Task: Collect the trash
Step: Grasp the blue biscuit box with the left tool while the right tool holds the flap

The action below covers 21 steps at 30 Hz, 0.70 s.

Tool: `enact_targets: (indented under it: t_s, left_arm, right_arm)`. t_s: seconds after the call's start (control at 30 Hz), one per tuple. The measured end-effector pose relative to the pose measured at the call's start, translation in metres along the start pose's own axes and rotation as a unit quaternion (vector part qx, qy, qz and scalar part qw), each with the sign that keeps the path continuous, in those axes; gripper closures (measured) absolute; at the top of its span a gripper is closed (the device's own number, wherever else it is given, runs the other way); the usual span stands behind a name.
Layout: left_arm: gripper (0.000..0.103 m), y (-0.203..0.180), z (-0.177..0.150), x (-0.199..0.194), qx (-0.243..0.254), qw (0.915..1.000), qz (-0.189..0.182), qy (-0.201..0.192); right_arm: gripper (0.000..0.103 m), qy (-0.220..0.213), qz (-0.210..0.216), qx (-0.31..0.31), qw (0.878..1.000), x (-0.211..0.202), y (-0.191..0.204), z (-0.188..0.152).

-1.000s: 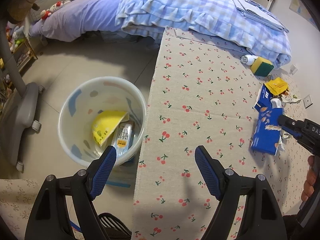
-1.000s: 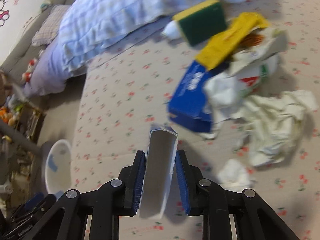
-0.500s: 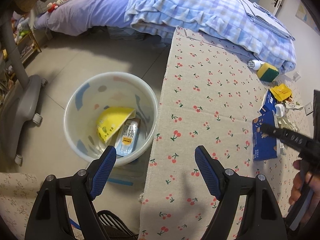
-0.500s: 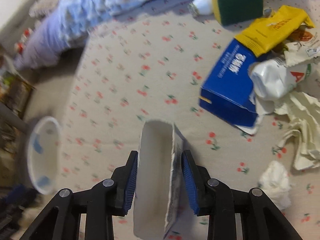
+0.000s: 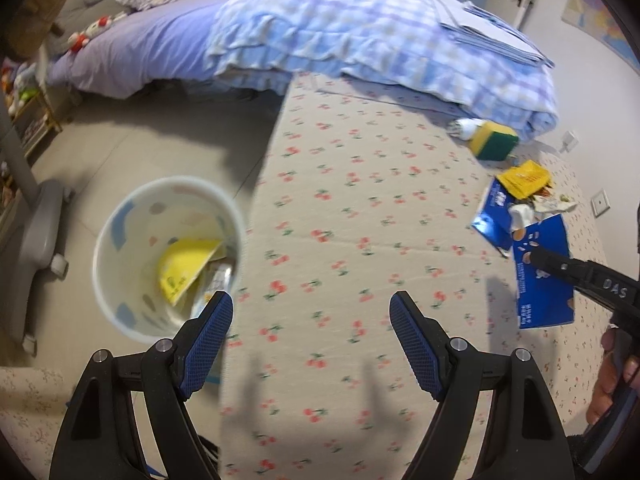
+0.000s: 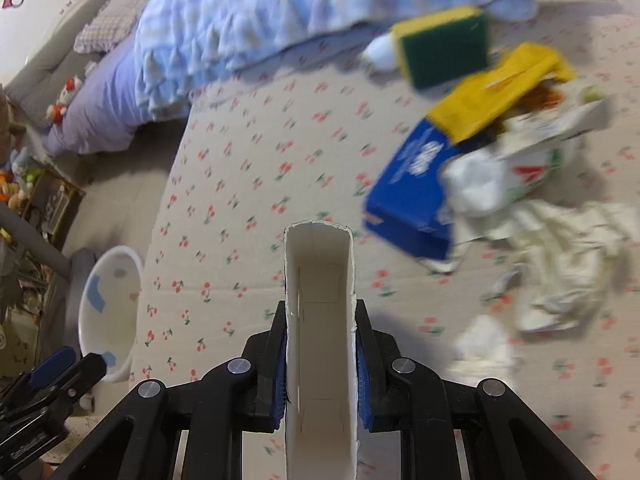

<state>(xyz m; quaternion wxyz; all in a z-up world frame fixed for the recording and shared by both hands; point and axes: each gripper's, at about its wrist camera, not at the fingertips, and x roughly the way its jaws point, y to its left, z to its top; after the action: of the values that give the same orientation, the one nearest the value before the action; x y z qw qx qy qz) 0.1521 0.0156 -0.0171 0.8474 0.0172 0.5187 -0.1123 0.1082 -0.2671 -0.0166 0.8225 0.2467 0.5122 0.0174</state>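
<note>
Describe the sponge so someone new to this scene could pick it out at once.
On the cherry-print tablecloth, look beside the folded blue checked quilt. The rectangular sponge heads the litter pile, beside a small white bottle. Only it has a yellow body with a dark green scouring face.

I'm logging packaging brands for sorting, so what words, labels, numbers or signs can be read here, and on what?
"DAS": white letters on the black body of the right gripper, seen from the left wrist view.
Blue box: white print, too blurred to read.
Flattened blue carton: white print, too small to read.
Yellow packet: print blurred, unreadable.
White wrapper: red triangle mark, no legible words.
</note>
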Motion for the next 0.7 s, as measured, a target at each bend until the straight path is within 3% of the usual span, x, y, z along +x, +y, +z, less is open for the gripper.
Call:
enact_targets:
  t_s: [0.3, 0.7]
  left_arm:
    - [0.02, -0.081, 0.0, 0.014, 0.068, 0.9975, -0.018, -0.004]
    - [0.02, -0.157, 0.024, 0.063, 0.116, 0.9913, -0.061, -0.018]
  right_arm:
    - [0.079, -0.049, -0.024, 0.047, 0.997, -0.055, -0.07, 0.0]
    - [0.079, -0.048, -0.046, 0.1, 0.993, -0.071, -0.152, -0.005]
